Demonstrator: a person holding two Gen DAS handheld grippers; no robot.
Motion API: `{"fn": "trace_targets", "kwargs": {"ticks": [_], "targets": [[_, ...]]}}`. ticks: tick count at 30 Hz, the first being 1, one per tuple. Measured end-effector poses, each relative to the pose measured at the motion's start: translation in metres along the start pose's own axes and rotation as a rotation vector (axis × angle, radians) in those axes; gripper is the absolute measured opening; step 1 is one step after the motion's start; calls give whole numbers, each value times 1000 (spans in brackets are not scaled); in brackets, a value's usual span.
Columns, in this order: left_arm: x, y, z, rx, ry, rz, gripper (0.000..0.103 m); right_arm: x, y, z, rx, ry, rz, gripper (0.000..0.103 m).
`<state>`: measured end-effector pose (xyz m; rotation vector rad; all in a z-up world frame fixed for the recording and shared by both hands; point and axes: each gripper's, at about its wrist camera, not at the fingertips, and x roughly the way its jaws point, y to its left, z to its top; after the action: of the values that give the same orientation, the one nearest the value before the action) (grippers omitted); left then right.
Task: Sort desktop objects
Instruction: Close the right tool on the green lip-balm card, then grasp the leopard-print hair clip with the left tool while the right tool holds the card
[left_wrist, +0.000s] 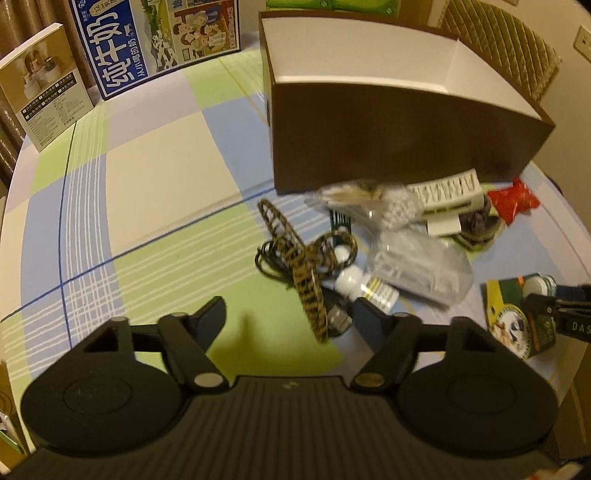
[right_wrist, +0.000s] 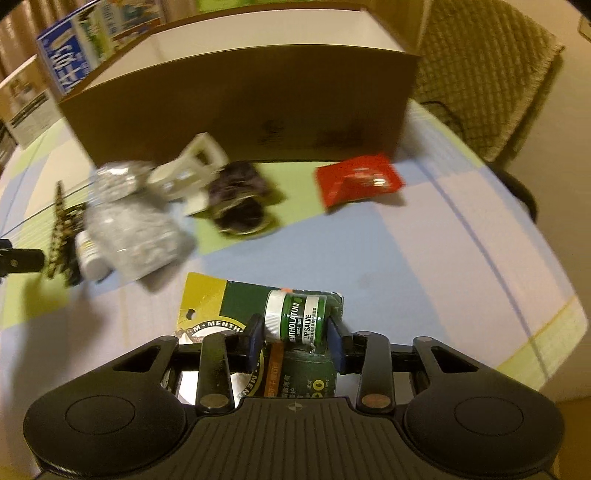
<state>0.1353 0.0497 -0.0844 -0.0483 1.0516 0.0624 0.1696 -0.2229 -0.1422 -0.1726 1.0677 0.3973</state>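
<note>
- Right gripper (right_wrist: 295, 341) clamped on the lip salve pack (right_wrist: 291, 321), blue pads touching both sides of the little green jar
- Lip salve pack low over the near right part of the tabletop (right_wrist: 424, 266), card long axis pointing left and away, jar lying sideways across the pads
- Brown box (right_wrist: 240, 107) straight ahead and a bit left of the right gripper, open top facing up, long side running left to right across the far middle of the tabletop
- Probably lift and carry forward next, up over the near wall of the brown box
- Right hand nearer to the brown box's right end; bare cloth between the pack and the box there, only the red packet (right_wrist: 356, 181) lying close to that path
- Left gripper (left_wrist: 291, 314) spread wide, holding nothing, low over the near middle of the tabletop
- Spotted hairband (left_wrist: 306, 269) just ahead of the left gripper, long axis pointing away, leaning over a black cord
- Pile with white bottle (left_wrist: 365, 288) and clear bags (left_wrist: 417, 266) just right of the hairband, crowded, little room there
- Wide bare cloth to the left of the left gripper
</note>
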Motion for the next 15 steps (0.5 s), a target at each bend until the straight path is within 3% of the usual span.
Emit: {"fn": "trace_targets", "kwargs": {"ticks": [9, 15], "targets": [[16, -19, 19, -2, -2, 24, 70, 6, -31, 11, 15, 10, -49, 34], [32, -30, 26, 0, -1, 84, 65, 11, -38, 21, -15, 10, -23, 34]]}}
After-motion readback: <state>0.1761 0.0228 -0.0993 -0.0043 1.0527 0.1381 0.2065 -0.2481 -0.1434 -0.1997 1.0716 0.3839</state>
